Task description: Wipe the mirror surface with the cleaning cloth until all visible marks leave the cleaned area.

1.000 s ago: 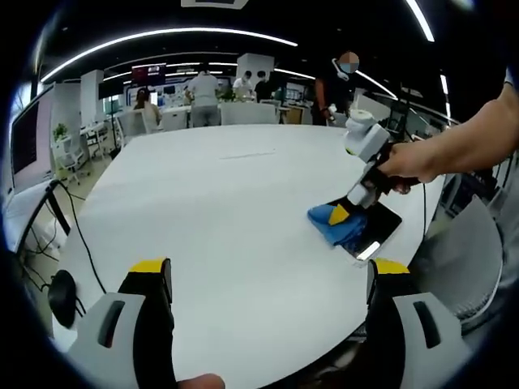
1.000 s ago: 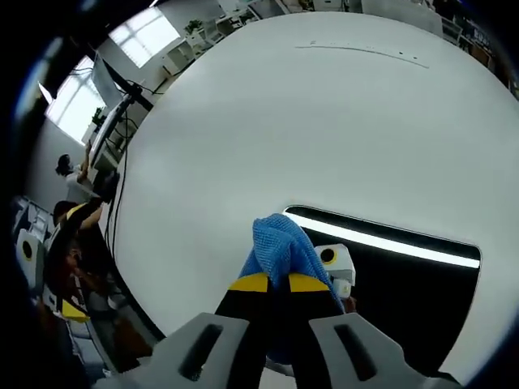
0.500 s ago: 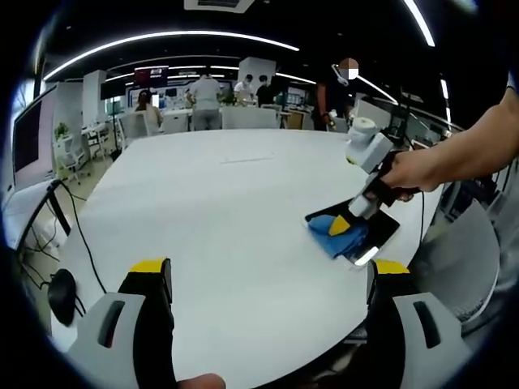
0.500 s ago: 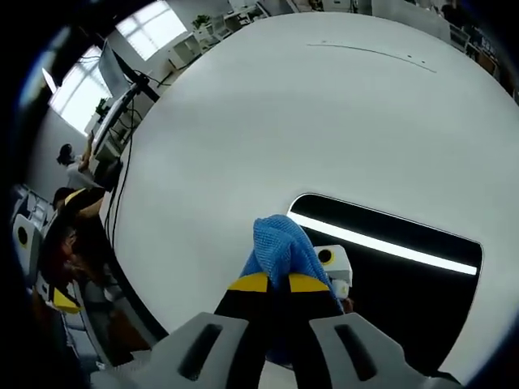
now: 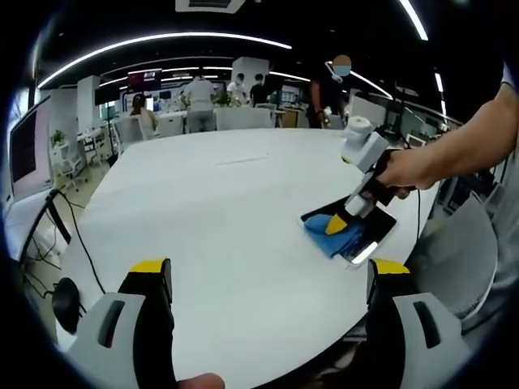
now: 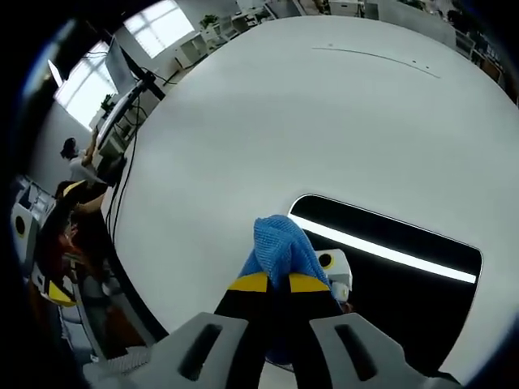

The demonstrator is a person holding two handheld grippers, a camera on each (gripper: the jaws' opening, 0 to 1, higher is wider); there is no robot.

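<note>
- Pinching the blue cloth (image 6: pixel 282 250), the right gripper (image 6: pixel 279 283) has its yellow-tipped fingers (image 6: pixel 251 284) pressed together on the bunched fabric
- Cloth lies on the near-left end of the mirror (image 6: pixel 405 279), covering that corner
- Mirror: dark rectangle flat on the white tabletop (image 6: pixel 284 121), near its edge, reflecting a bright ceiling light strip
- Left gripper (image 5: pixel 263 279): fingers (image 5: pixel 150 279) spread wide, nothing between them, held above the tabletop (image 5: pixel 211 211), well apart from the mirror (image 5: pixel 371 231)
- Left gripper view: right gripper (image 5: pixel 336 224) held by a hand (image 5: pixel 401 170), tilted down onto the cloth (image 5: pixel 336 235)
- Background: people (image 5: pixel 199 91) at desks
</note>
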